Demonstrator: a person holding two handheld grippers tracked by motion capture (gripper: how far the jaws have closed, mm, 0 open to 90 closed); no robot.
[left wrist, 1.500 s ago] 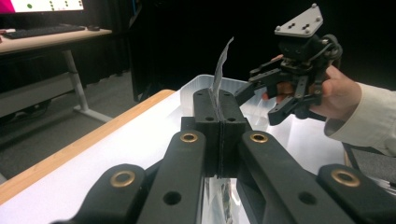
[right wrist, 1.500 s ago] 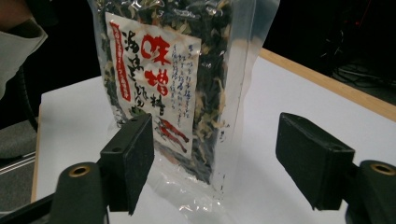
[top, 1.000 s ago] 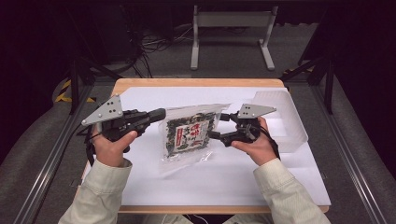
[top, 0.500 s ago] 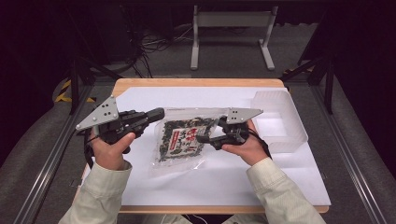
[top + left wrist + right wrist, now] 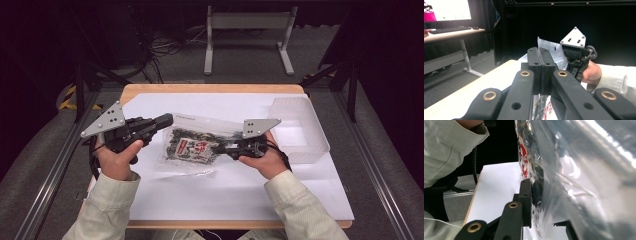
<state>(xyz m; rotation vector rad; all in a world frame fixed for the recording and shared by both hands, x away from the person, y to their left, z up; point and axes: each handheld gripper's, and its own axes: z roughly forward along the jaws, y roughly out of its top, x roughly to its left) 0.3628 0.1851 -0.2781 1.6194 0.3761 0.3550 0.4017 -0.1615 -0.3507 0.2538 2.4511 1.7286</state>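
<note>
A white sheet (image 5: 240, 195) covered the pale wooden table (image 5: 210, 88) in a dark, cable-strewn room. Above it hung a crinkled clear plastic bag (image 5: 192, 145) of dark, red-labelled contents. The left gripper (image 5: 165, 120) pinched its upper edge, the right gripper (image 5: 222, 148) clamped its side, near a translucent rectangular bin (image 5: 300, 127).
</note>
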